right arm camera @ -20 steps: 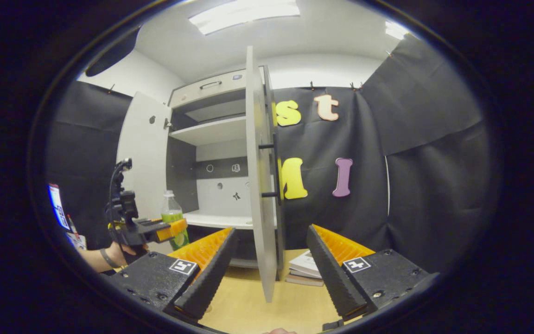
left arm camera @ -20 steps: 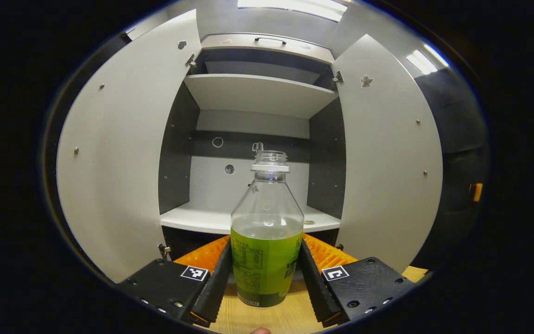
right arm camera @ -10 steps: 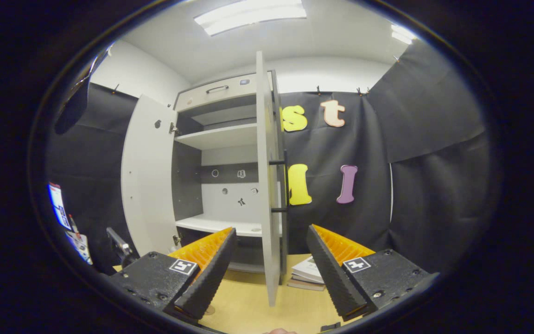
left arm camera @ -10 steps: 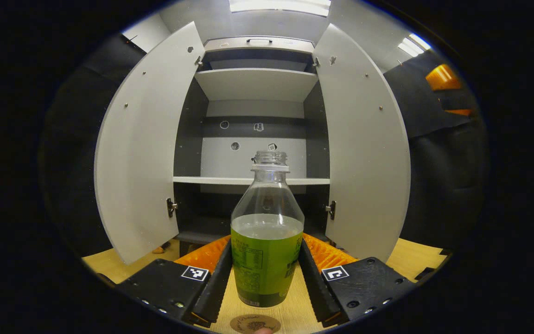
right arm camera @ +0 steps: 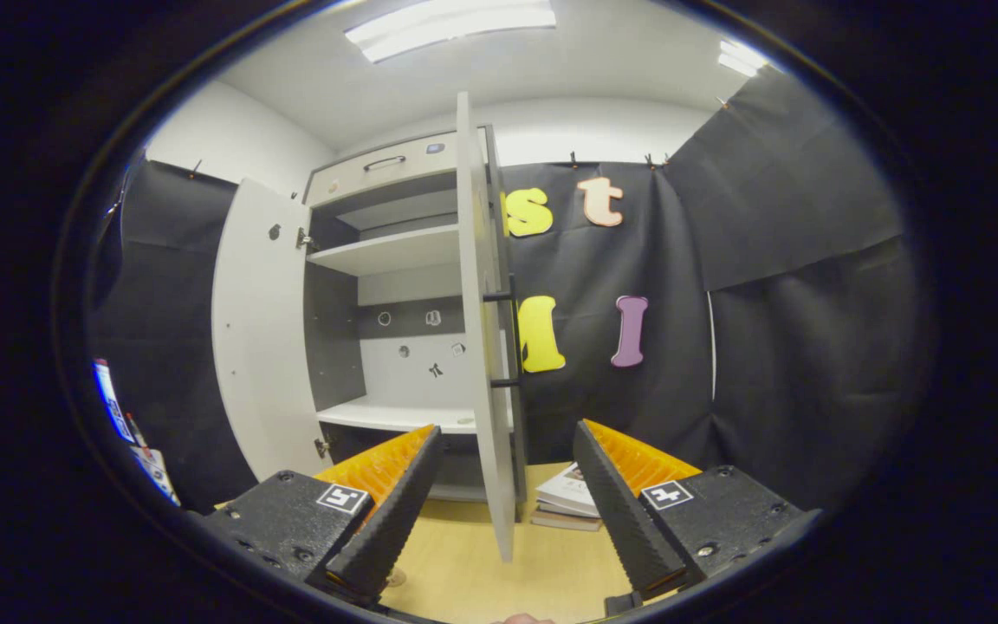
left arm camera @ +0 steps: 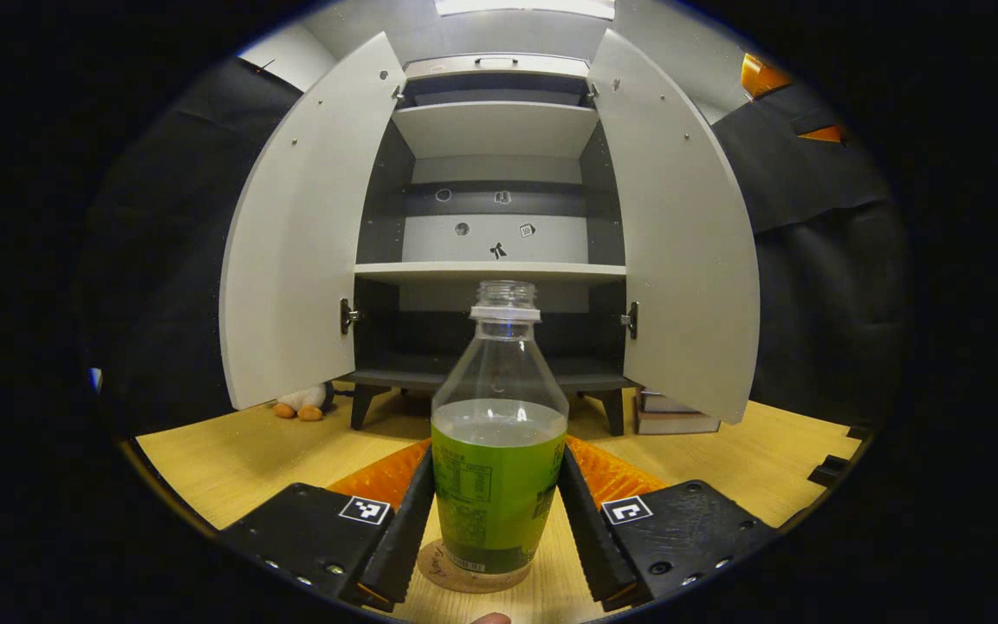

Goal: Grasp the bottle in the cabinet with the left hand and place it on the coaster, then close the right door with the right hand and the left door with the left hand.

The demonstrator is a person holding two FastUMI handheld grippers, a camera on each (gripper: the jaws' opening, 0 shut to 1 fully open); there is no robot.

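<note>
In the left gripper view my left gripper (left arm camera: pixel 495 520) is shut on a clear capless bottle (left arm camera: pixel 499 433) with a green label, half full of liquid. Its base sits over a round cork coaster (left arm camera: pixel 456 576) on the wooden table; I cannot tell whether it touches. Beyond stands the grey cabinet (left arm camera: pixel 499 130) with its left door (left arm camera: pixel 295 234) and right door (left arm camera: pixel 681 234) both swung wide. In the right gripper view my right gripper (right arm camera: pixel 503 494) is open and holds nothing; the right door (right arm camera: pixel 477 347) stands edge-on just ahead of it, with a black bar handle (right arm camera: pixel 502 338).
A stack of books (left arm camera: pixel 672 416) (right arm camera: pixel 568 503) lies on the table under the right door. A small plush toy (left arm camera: pixel 300 403) lies by the cabinet's left foot. The cabinet's middle shelf (left arm camera: pixel 490 271) is bare. Black cloth walls enclose both sides.
My left gripper drew back out of the cabinet and came down with the bottle, bringing its base over the coaster. The right gripper shifted only slightly in front of the right door.
</note>
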